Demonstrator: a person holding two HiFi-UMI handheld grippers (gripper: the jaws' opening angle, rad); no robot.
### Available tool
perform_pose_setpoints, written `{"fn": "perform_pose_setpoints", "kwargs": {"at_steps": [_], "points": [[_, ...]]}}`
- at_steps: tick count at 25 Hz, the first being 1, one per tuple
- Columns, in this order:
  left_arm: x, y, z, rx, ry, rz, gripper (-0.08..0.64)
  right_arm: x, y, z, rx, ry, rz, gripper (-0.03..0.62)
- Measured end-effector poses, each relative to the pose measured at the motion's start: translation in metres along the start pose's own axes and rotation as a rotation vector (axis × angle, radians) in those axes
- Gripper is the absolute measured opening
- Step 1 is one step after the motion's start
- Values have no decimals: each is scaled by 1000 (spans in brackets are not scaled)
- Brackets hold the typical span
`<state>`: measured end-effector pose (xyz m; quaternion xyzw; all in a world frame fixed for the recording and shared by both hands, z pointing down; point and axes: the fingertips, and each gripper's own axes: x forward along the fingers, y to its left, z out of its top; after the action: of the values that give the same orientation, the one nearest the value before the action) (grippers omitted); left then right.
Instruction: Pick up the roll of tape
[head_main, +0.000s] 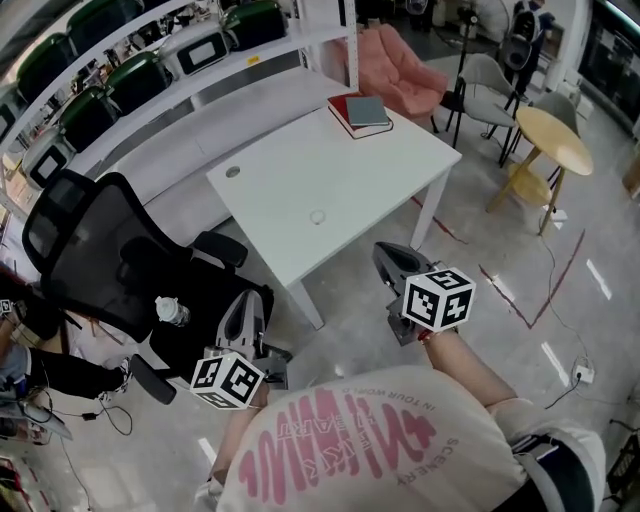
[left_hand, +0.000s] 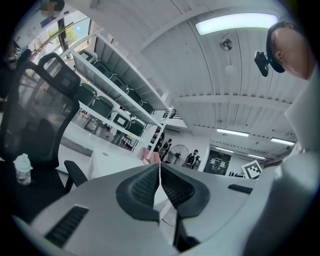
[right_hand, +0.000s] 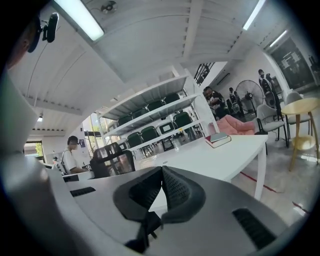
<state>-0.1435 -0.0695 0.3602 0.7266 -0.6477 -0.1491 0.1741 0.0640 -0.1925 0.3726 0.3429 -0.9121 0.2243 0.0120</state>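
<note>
**White desk ahead, both tools closed and empty**

Glossy floor underfoot, and the white rectangular desk (head_main: 300, 170) is just ahead of both tools. The left gripper (head_main: 250, 302) and right gripper (head_main: 386, 252) have their jaws pressed together with nothing between them. A small pale roll of tape (head_main: 318, 216) lies flat mid-desk, ahead of the right gripper and well apart from it. It looks light, stiff and slick, so pinch across the ring's wall. A black mesh office chair (head_main: 90, 250) crowds the left gripper's side, while the right gripper's side is open.

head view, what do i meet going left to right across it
black office chair -> left gripper -> roll of tape -> right gripper -> round yellow table
</note>
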Motion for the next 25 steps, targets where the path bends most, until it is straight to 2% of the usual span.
{"fn": "perform_pose_setpoints", "kwargs": {"at_steps": [5,10,18,25], "points": [[14,25,-14,-25,35,38,29,21,-13,-23,28,56,-6,14],[50,43,-20,-33,74,33,29,52,-34,-29,59,88,-24,14],[122,103,-6,-39,124,31,29,135,-56,-24,98,120,-51,14],[187,160,18,-53,143,46,29,223,-73,-1,124,131,-42,15]]}}
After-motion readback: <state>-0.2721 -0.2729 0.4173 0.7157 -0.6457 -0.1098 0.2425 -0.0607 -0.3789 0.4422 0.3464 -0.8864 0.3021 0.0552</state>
